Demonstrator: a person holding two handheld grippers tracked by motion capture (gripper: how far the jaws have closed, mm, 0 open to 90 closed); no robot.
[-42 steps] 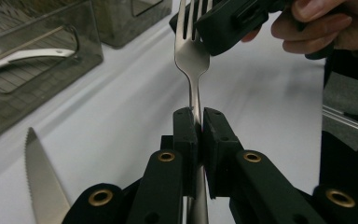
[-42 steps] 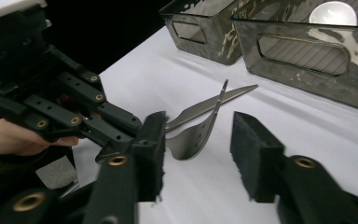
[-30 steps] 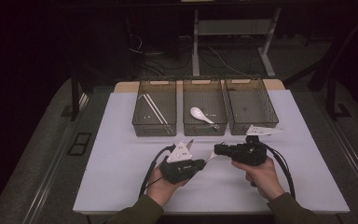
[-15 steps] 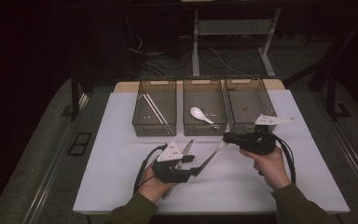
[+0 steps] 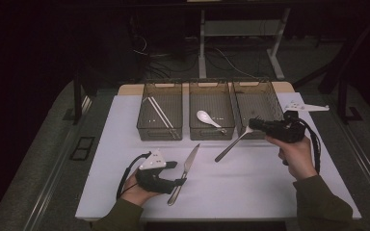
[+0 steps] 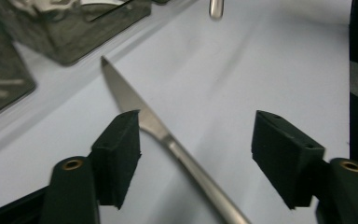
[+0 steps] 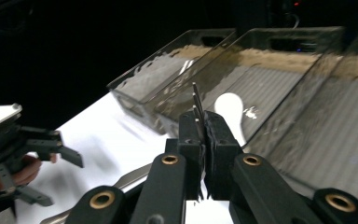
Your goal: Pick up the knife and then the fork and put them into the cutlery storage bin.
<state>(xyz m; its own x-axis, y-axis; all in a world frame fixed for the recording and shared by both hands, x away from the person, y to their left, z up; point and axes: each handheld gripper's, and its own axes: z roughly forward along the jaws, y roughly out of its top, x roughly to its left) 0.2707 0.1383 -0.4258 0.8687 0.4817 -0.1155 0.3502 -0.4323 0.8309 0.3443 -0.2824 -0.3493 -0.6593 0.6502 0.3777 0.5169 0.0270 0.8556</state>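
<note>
My right gripper (image 5: 259, 124) pinches a metal fork (image 5: 232, 145) by its tine end, jaws pressed tight on the tines, which poke up between the pads in the right gripper view (image 7: 196, 112). The handle hangs free, slanting down over the white table (image 5: 250, 187), just in front of the right-hand tray (image 5: 256, 111). The fork looks stiff, light and slick; a grip this far out on the tines lets it swing or slip, so a hold nearer the neck would be steadier.

My left gripper (image 6: 196, 149) has jaws spread, just been opening, with the table knife (image 6: 168, 140) lying flat between them, pads not touching it. The knife (image 5: 185, 172) looks thin, rigid, smooth and low on the table, so it is hard to pick up; I'd take it at the handle, clear of the blade.

The middle tray holds a white spoon (image 5: 207, 118), the left tray chopsticks (image 5: 160, 114).
</note>
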